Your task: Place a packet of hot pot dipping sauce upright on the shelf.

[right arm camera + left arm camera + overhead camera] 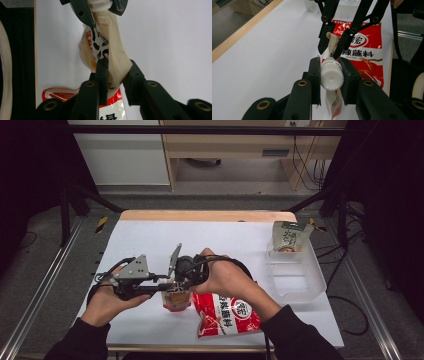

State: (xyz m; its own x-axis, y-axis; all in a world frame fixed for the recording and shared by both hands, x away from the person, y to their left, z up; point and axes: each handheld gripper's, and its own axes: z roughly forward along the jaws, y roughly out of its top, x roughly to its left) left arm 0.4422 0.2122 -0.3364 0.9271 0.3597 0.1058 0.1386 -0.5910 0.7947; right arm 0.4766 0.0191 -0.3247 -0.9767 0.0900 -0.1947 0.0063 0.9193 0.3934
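Note:
A small cream and red spout pouch (176, 301) hangs just above the white table (150, 240), held between both grippers. In the left gripper view my left gripper (331, 75) is shut on the pouch's white ribbed cap (332, 78), and the pouch body (334, 102) dangles below it. The right gripper (334, 48) reaches in from above and pinches the pouch's folded cream edge. In the right gripper view my right gripper (115, 72) is shut on that cream part of the pouch (95, 47), and the left gripper (100, 6) holds the cap at the top.
A flat red sauce packet (225, 312) lies near the table's front edge, right of the pouch and under the right forearm. A clear plastic bin (300, 282) stands at the right with a green-topped pouch (291, 236) upright at its far end.

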